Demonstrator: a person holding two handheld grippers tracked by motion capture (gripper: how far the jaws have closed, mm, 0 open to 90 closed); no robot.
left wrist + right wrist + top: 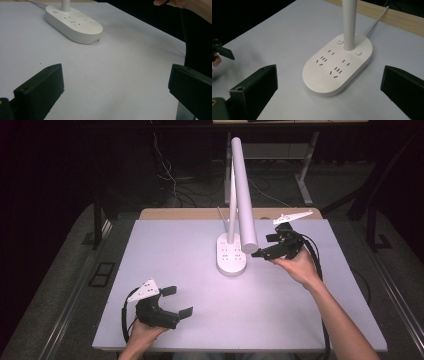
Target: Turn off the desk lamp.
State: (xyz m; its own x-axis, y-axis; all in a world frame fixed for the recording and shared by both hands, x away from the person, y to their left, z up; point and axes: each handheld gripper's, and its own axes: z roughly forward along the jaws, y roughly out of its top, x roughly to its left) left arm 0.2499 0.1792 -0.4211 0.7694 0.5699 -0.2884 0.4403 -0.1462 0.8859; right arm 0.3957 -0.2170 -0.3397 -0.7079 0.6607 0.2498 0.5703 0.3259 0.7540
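A white desk lamp stands at the table's middle back: its oval base (231, 254) carries several sockets, and a long tube head (243, 195) slants up over it. My right gripper (262, 246) hovers open just right of the base, beside the tube's lower end, touching nothing. In the right gripper view the base (337, 70) lies between and ahead of the open jaws of that gripper (329, 92), with the stem (349, 22) rising behind. My left gripper (179, 301) is open near the front left edge, empty. In the left gripper view the base (75, 25) lies far ahead.
The table (175, 250) has a pale grey top with a wooden strip (402, 18) along the back. A white cable (377, 21) runs from the lamp base off the back edge. Two round buttons (340, 41) flank the stem. The floor around is dark, with cables behind.
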